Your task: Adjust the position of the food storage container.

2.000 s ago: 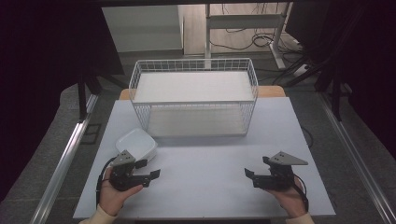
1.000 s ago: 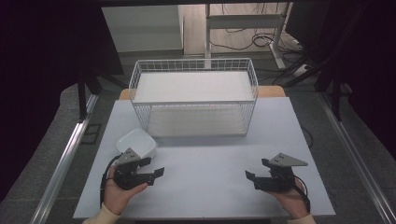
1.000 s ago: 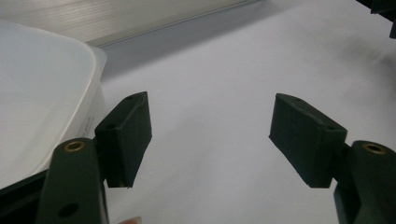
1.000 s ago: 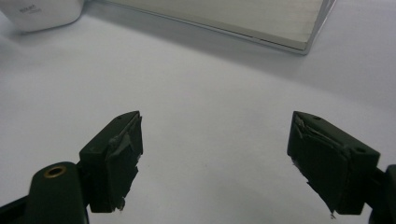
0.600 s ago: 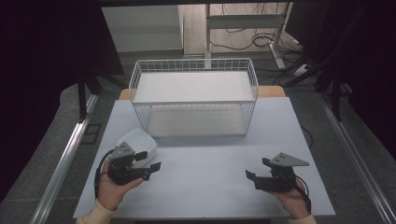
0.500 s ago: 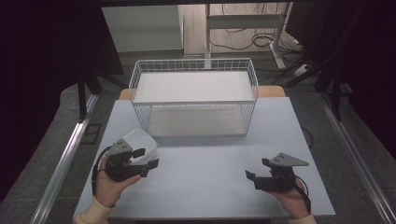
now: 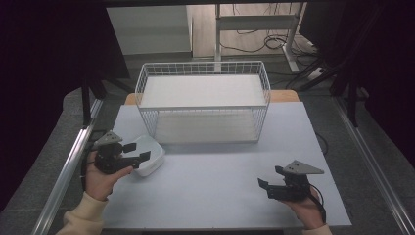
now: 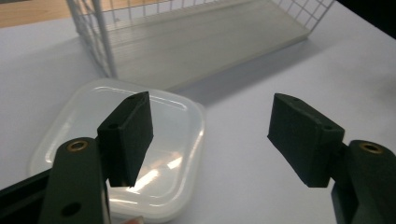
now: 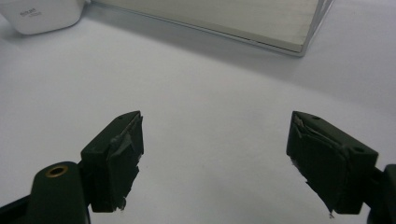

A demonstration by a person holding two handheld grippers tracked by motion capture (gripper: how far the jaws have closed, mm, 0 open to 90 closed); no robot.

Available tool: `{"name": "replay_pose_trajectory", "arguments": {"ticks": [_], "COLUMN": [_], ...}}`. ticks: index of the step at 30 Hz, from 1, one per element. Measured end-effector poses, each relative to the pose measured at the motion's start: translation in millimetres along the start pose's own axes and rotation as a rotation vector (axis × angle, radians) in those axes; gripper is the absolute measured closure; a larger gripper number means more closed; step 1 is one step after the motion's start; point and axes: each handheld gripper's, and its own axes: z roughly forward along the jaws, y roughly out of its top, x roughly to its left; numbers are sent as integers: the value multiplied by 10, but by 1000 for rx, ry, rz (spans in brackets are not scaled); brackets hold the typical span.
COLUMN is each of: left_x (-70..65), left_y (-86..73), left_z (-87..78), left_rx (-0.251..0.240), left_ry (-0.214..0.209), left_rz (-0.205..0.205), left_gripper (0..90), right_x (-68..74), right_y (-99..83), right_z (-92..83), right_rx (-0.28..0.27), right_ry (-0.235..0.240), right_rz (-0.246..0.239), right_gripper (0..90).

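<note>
The left hand-held gripper (image 7: 136, 151) is reaching over a translucent plastic lidded container (image 8: 126, 154), jaws gaping wide and holding nothing. The container, rounded and glossy, is sitting on the bench (image 7: 210, 186) just beside the wire basket (image 7: 203, 105). Judging by this, closing on its rim comes next. The right hand-held gripper (image 7: 264, 187) is idling wide open, empty.

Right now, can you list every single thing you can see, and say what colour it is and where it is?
Box: one, clear white plastic with lid, near left of the table, just ahead of the left claw.
Basket: one, white wire with a pale floor, far middle of the table.
Table: one, pale grey, under it all.
Cables: several, dark, on the floor behind.
Left claw: one, black, open, one jaw over the box.
Right claw: one, black, open, near right over bare table.
Hands: two, holding the claws.
</note>
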Motion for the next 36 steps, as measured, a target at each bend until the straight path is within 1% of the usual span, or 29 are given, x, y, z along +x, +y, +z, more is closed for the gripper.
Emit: {"name": "replay_pose_trajectory", "arguments": {"ticks": [5,6,7,9,10,11,12,13,14,15,17,18,19,20,21,23,24,25,27,29,30,31,33,34,35,36], "left_x": [186,186,245,309,309,370,398,398,438,469,565,565,607,701,740,765,838,863,942,1006,1006,1066,1105,1127,1127,1145], "left_y": [71,71,94,120,120,142,151,151,163,171,194,194,200,216,225,232,256,263,264,248,248,222,201,189,189,175], "left_z": [56,56,72,85,85,93,97,97,100,102,112,112,122,146,158,169,208,224,270,317,317,369,408,431,431,463], "left_rx": [30,30,35,40,40,42,43,43,45,48,46,46,52,67,71,74,93,100,107,127,127,152,181,197,197,215], "left_ry": [22,22,28,36,36,45,49,49,57,64,78,78,84,108,115,121,140,145,153,158,158,168,175,175,175,173], "left_rz": [-12,-12,-18,-25,-25,-19,-20,-20,-20,-25,-38,-38,-45,-62,-70,-73,-68,-67,-83,-90,-90,-90,-84,-78,-78,-71], "left_gripper": [307,307,308,315,327,336,343,350,357,357,388,402,402,443,464,525,553,585,661,735,770,815,883,899,900,900], "right_x": [0,1,2,6,8,9,10,10,10,10,13,13,18,23,25,24,23,19,14,13,13,14,12,12,12,11], "right_y": [-5,-7,-8,-8,-7,-6,-5,-5,-2,-2,0,0,0,-1,-1,-2,-5,-7,-9,-10,-10,-11,-12,-12,-13,-15], "right_z": [6,9,11,13,13,13,12,12,17,17,29,29,32,38,41,43,46,48,47,43,43,43,45,49,52,54], "right_rx": [3,3,3,6,7,7,7,7,7,7,9,9,11,14,15,16,19,20,20,19,19,19,20,22,24,26], "right_ry": [-1,-1,-1,0,1,1,-1,-1,-1,-1,-2,-2,-1,1,0,1,1,0,-4,-3,-3,-4,-5,-5,-5,-6], "right_rz": [2,1,-1,0,-1,-2,-3,-3,-3,-3,-6,-6,-5,-8,-9,-10,-8,-7,-6,-4,-4,-6,-5,-4,-4,-4], "right_gripper": [186,186,186,186,186,186,186,186,186,186,186,186,186,186,186,186,186,186,186,186,186,186,186,186,186,186]}}
